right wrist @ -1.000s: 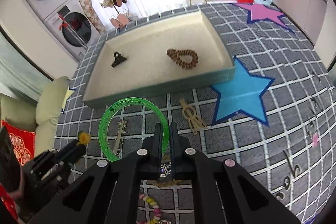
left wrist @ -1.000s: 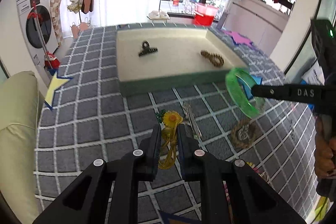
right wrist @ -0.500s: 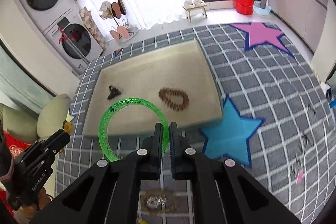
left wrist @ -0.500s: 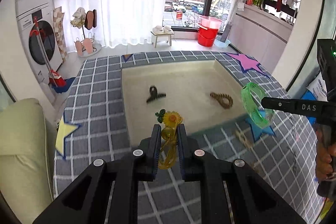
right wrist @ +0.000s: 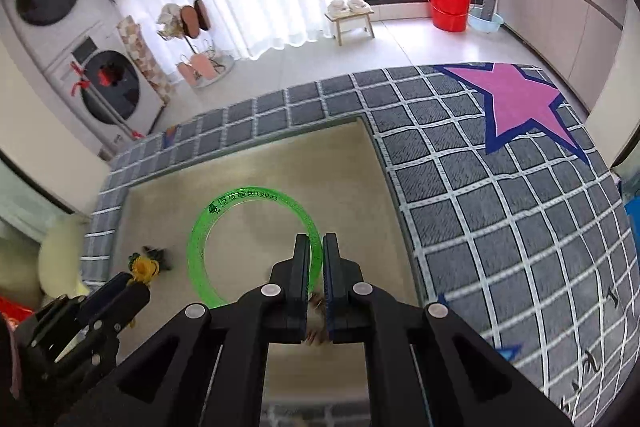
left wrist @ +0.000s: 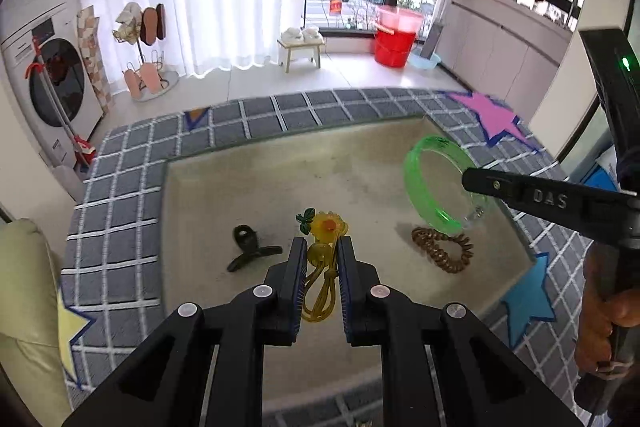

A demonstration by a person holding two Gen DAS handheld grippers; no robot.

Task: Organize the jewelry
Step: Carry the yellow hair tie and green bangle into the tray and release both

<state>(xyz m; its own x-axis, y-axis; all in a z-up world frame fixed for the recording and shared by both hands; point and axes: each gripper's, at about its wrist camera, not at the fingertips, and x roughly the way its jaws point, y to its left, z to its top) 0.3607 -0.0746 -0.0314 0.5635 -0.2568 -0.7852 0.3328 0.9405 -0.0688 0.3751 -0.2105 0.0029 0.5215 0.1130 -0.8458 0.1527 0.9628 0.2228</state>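
Over the tray, left wrist view: left gripper (left wrist: pixel 323 255) clamped on a yellow flower hair tie (left wrist: pixel 326 229), held above the beige tray (left wrist: pixel 200 195).
Tray floor: black claw clip (left wrist: pixel 248 247) left of the fingers; brown beaded bracelet (left wrist: pixel 442 251) to the right.
Right side: right gripper (left wrist: pixel 470 181) carries the green bangle (left wrist: pixel 424 187) above the bracelet.
Right wrist view: right gripper (right wrist: pixel 316 247) pinched tight on the green bangle's (right wrist: pixel 208 227) rim, over the tray (right wrist: pixel 360 155).
Lower left: left gripper (right wrist: pixel 136 283) with the hair tie (right wrist: pixel 143 268).

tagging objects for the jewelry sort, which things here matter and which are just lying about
Job:
green bangle, held by right gripper
yellow flower piece, held by left gripper
tray
black clip
brown coil tie

Lying about:
red bucket
stool
washer
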